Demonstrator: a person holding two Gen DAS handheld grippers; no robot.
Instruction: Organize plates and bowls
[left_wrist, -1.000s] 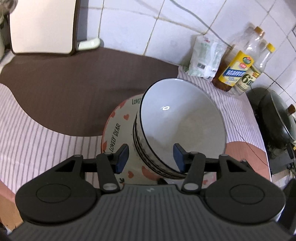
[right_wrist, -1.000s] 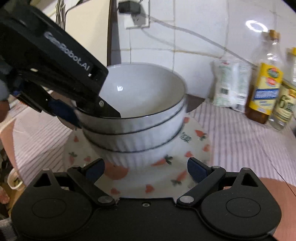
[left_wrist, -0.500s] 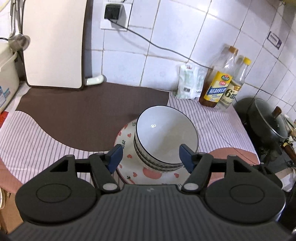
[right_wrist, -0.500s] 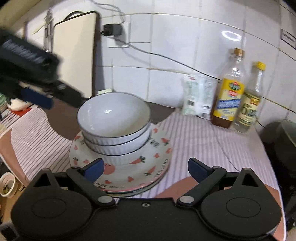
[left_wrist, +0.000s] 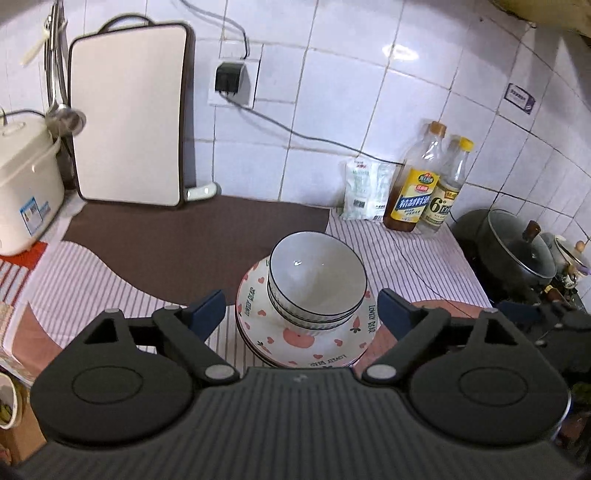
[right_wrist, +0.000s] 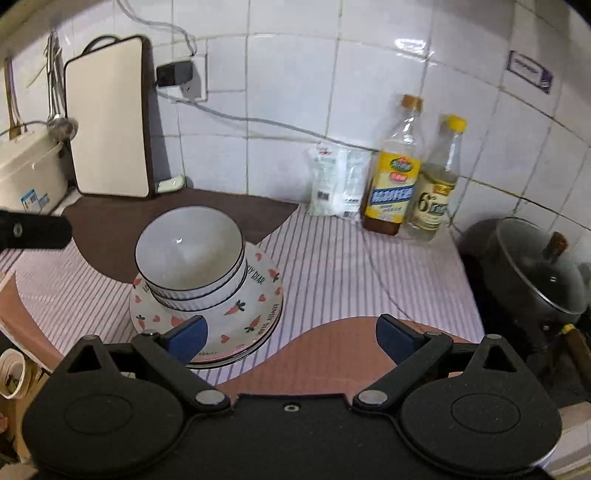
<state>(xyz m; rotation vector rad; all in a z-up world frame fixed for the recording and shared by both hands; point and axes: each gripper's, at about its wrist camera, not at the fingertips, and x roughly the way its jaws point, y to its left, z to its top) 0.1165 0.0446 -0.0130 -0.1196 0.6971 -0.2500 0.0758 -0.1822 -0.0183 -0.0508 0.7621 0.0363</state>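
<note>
The counter (left_wrist: 406, 254) takes up most of both views, covered in a pink-striped cloth with a big brown mat (left_wrist: 184, 236) laid over the back left part. Leaning on the tiled wall behind it is a white cutting board (left_wrist: 129, 114), with a cream rice cooker (left_wrist: 26, 177) off to its left. On the far right there's a dark pot with a glass lid (left_wrist: 517, 251).

Roughly mid-counter sits the stack: patterned plates (left_wrist: 325, 343) with hearts, carrots and "LOVELY DEAR" lettering, at least two of them judging by the rims in the right wrist view. On top are white ribbed bowls (left_wrist: 317, 280) with thin dark rims, nested one inside another, standing upright and a bit toward the back of the plates.

Against the wall to the right of the stack are two oil/vinegar-type bottles (right_wrist: 391, 184) side by side, touching or nearly so, and a small white packet (right_wrist: 332, 181) just left of them.

The left gripper (left_wrist: 301, 310) hangs above the near side of the stack, jaws spread wide with nothing in them. The right gripper (right_wrist: 291, 336) sits to the right of the plates, jaws also wide apart and holding nothing.
</note>
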